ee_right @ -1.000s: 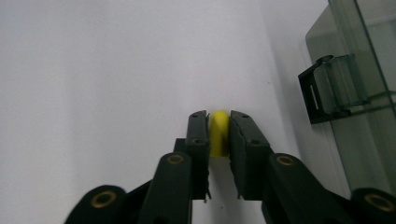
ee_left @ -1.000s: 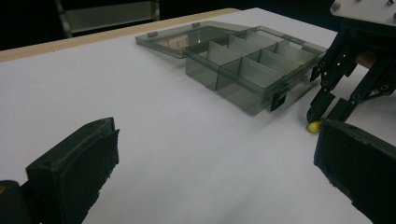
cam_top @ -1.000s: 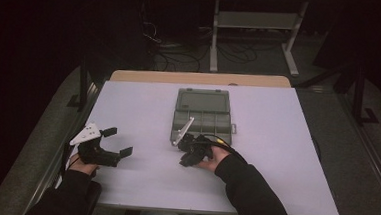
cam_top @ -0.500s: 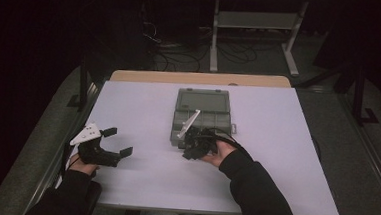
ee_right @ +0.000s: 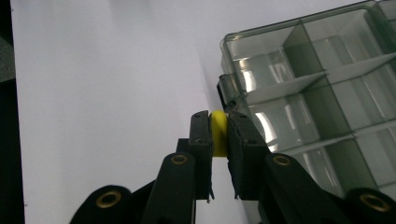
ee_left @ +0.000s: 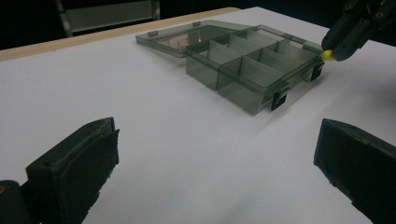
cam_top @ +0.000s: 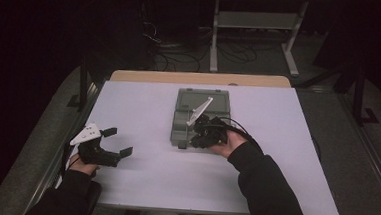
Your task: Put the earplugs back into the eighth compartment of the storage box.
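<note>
Now your right claw [cam_top: 202,136] has travelled away from you over the last second, from the bare desk [cam_top: 285,158] near you up to the near edge of the compartment box [cam_top: 188,118], and it is clamped on a small yellow piece [ee_right: 218,133] held between its jaws. That reads as a carry almost finished: the piece sits just beside the box's near front wall, close to one of the latches [ee_left: 279,99], but has not yet crossed over any compartment, so you likely need a little more reach before letting go. Which cell you mean to use I cannot tell. The box lies with its long axis running near to far on the desk, its lid [cam_top: 203,99] folded back flat at the far end and its open cells facing up, all of them looking empty. The yellow piece is too small and too covered by the jaws to give it a direction. Your left claw [cam_top: 110,145] has kept its place at the near left of the desk, jaws wide apart with nothing between them.
</note>
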